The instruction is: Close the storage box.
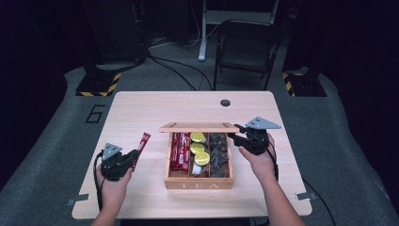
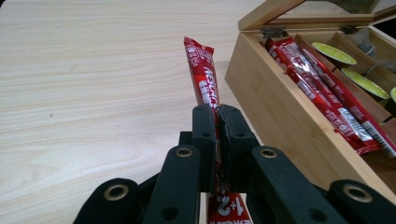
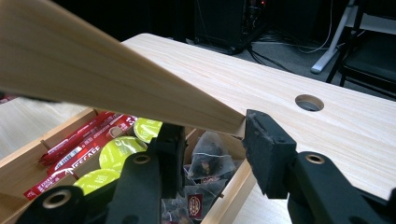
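1. Box (image 1: 199,184) of pale wood, marked TEA on its front wall, stands on the table (image 1: 141,108) between the two hands, its lid (image 1: 198,127) raised.
2. Left gripper (image 1: 135,155) sits left of the box; its jaws are closed tight on a red sachet (image 2: 203,77), which sticks out past the fingertips and points away over the table.
3. In the left gripper view the sachet runs between the pads, its lower end showing below them, just beside the box's left wall and apart from it.
4. Right gripper (image 1: 236,132) is at the lid's right end; in the right gripper view its jaws are clamped on the lid's edge, one pad on each face, holding it up.
5. Inside: more red sachets (image 1: 180,150) in the left compartment, green-topped pods (image 1: 198,148) in the middle one, clear tea bags (image 1: 219,153) in the right one.
6. Round hole (image 1: 225,102) marks the table's far edge.
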`<action>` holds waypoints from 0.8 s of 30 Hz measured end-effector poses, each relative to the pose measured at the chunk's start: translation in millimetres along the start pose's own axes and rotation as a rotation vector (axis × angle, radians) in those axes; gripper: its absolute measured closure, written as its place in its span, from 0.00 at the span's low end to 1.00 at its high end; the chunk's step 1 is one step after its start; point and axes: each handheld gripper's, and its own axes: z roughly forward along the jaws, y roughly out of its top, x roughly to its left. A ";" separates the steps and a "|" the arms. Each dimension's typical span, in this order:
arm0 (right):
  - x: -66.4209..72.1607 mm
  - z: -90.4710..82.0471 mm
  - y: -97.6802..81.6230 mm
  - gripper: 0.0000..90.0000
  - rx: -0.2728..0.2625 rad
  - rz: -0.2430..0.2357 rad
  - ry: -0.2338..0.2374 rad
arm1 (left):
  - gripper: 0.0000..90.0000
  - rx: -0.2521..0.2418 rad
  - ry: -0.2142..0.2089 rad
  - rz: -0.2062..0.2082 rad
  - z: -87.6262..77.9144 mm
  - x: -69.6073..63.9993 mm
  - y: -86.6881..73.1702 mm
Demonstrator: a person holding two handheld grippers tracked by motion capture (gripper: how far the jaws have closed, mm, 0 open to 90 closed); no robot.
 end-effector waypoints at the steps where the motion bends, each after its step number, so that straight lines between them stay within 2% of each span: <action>1: 0.0 0.0 0.0 0.65 0.000 -0.001 0.000 | 0.95 0.001 0.004 -0.001 0.2 0.8 -0.4; 9: -0.2 0.1 0.0 0.65 -0.001 -0.002 0.000 | 0.95 0.010 0.035 0.002 4.8 6.2 -6.1; 17: -0.3 0.1 0.0 0.65 0.000 -0.003 0.001 | 0.95 0.054 0.058 0.020 17.6 8.1 -16.9; 24: -0.1 -0.1 0.0 0.65 0.002 -0.003 0.001 | 0.95 0.081 0.079 0.005 28.3 12.8 -25.7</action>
